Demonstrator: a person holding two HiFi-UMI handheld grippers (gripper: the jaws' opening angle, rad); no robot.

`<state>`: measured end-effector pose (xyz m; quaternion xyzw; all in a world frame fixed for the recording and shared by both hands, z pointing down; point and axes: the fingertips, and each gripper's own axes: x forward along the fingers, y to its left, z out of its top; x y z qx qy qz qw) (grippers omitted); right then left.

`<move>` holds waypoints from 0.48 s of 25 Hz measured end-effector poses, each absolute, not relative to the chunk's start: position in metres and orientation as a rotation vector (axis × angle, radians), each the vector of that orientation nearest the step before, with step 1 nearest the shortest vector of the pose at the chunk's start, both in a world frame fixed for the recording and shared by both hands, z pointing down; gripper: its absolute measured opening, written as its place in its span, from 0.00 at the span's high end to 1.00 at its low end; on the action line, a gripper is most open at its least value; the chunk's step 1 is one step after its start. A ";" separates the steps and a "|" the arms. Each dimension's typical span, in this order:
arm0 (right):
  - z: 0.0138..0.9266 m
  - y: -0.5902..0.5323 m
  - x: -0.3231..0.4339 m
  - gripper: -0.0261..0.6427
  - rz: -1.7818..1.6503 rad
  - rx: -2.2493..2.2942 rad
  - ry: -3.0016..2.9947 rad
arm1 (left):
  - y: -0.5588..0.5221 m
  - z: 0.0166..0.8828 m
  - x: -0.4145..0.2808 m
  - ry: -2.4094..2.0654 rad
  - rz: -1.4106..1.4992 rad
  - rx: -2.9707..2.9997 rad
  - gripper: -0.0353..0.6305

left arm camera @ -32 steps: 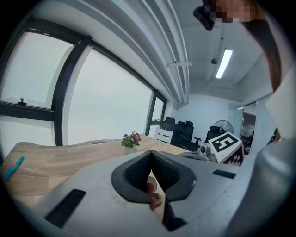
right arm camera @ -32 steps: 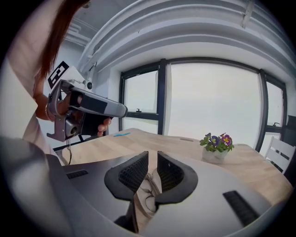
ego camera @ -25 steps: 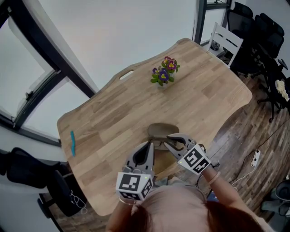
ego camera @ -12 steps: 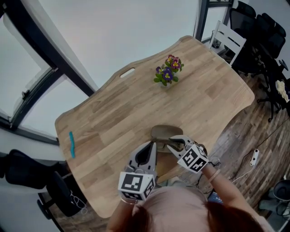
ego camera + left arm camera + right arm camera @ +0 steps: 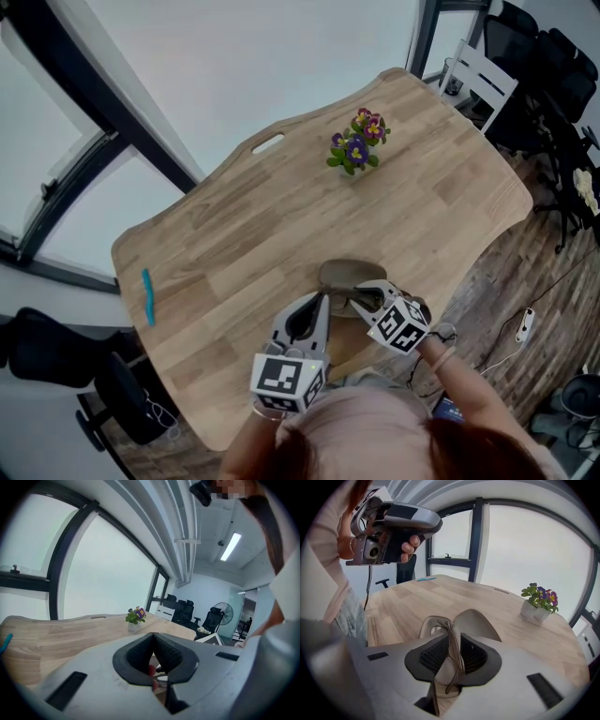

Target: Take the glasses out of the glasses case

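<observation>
Where the pale, plank-grained wooden bench (image 5: 234, 234) meets its left edge, a slim teal pen (image 5: 147, 295) is laid. The left tool (image 5: 153, 635) is held raised near the bench's near edge, its ribbed black pads pressed together on nothing. To its right, folded thin brown wire-framed glasses (image 5: 446, 672) are clamped between the ribbed pads of the right tool (image 5: 452, 637), at the mouth of an open, smooth taupe oval shell case (image 5: 480, 620) lying on the bench. A small white pot of purple flowers (image 5: 356, 150) is set farther off.

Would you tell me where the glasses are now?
The glasses are clamped in the right gripper, centre of its view, just in front of the open glasses case.
</observation>
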<state>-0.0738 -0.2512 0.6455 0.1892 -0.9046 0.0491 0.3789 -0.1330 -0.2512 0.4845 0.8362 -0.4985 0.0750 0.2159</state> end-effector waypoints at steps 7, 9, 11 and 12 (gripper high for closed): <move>0.664 -0.254 -0.075 0.87 0.117 0.441 -2.256 | -0.254 0.495 -0.140 -1.372 0.218 2.292 0.95; 0.667 -0.256 -0.076 0.87 0.113 0.435 -2.245 | -0.256 0.498 -0.141 -1.368 0.220 2.288 0.95; 0.670 -0.257 -0.076 0.87 0.111 0.428 -2.235 | -0.257 0.499 -0.143 -1.363 0.220 2.286 0.95; 0.672 -0.257 -0.076 0.87 0.110 0.423 -2.229 | -0.258 0.500 -0.143 -1.362 0.219 2.285 0.95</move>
